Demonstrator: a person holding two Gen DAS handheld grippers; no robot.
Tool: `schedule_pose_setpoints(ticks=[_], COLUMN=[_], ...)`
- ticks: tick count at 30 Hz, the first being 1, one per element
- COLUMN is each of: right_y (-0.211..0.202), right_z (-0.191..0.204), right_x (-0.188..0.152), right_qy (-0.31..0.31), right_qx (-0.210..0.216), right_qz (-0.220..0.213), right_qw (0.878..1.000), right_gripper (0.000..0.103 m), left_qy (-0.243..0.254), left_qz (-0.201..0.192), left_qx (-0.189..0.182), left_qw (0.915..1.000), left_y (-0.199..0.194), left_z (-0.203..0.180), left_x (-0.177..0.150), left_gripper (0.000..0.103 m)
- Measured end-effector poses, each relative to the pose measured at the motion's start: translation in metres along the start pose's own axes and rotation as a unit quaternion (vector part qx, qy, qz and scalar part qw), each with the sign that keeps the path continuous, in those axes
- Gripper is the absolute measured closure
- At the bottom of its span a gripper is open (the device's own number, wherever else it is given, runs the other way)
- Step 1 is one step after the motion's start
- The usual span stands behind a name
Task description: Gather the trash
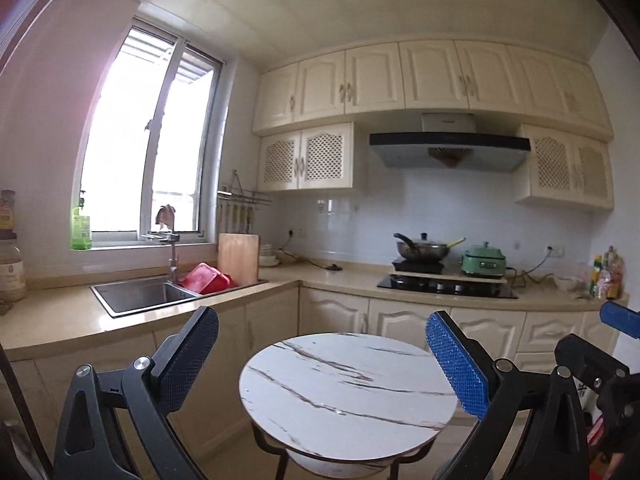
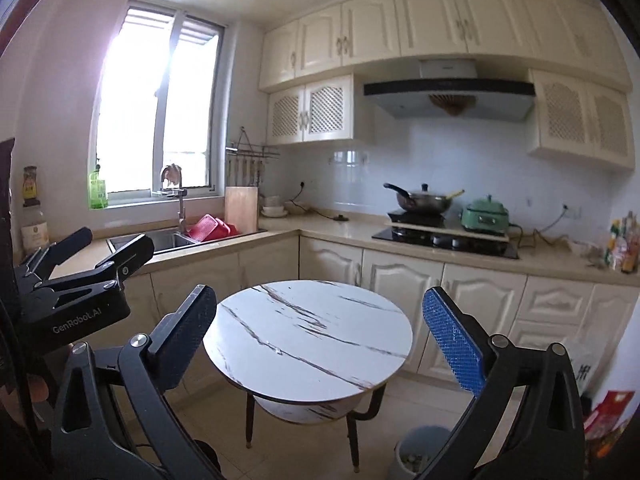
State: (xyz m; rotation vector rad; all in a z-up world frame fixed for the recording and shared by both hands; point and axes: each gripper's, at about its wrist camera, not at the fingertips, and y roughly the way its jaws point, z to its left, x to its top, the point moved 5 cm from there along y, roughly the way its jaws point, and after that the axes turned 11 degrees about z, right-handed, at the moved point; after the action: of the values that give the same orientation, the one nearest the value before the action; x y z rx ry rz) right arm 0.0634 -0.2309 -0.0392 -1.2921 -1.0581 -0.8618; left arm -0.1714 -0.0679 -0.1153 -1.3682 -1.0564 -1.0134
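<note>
A round white marble-look table [image 1: 340,392] stands in the middle of a kitchen; it also shows in the right wrist view [image 2: 308,340]. No trash shows on its top. A grey trash bin [image 2: 416,454] stands on the floor by the table's right legs, with some scraps inside. My left gripper [image 1: 320,364] is open and empty, held above the table's near side. My right gripper [image 2: 316,336] is open and empty, a little further back. The left gripper [image 2: 80,264] shows at the left of the right wrist view; a part of the right gripper [image 1: 600,360] shows at the right of the left wrist view.
An L-shaped counter [image 2: 328,224] runs behind, with a sink [image 1: 144,294], red basket [image 1: 208,278], cutting board [image 1: 238,258], stove with pan [image 1: 422,250] and green cooker [image 1: 484,260]. Bottles [image 2: 622,246] stand at the counter's right end. A red package [image 2: 608,412] lies low right.
</note>
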Motion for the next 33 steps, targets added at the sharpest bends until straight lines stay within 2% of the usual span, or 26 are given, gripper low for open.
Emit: schedule_pose_setpoints(ticks=[6,9,19,33], right_y=[0.003,0.002,-0.004,-0.011], right_z=[0.014,0.011,-0.001,-0.011], right_x=[-0.003,-0.004,-0.007,-0.007], right_qy=[-0.007,0.000,0.022,0.034], right_qx=[-0.018,-0.024,-0.053,-0.059], right_qz=[0.001,-0.003,-0.014,-0.019], right_qw=[1.000,1.000,0.998,0.998], right_gripper=[0.000,0.000,0.000,0.000], left_qy=[0.002,0.003,0.026,0.035], left_qz=[0.005,0.006,0.008,0.008], left_qx=[-0.003,-0.008,-0.021,-0.027], left_qw=[1.0000,0.9999,0.9994,0.9990], left_y=[0.003,0.020,0.034,0.055], left_z=[-0.009,-0.009,-0.016,0.012], left_x=[-0.002,0.012,0.024,0.031], left_gripper=[0.001,0.000,0.000,0.000])
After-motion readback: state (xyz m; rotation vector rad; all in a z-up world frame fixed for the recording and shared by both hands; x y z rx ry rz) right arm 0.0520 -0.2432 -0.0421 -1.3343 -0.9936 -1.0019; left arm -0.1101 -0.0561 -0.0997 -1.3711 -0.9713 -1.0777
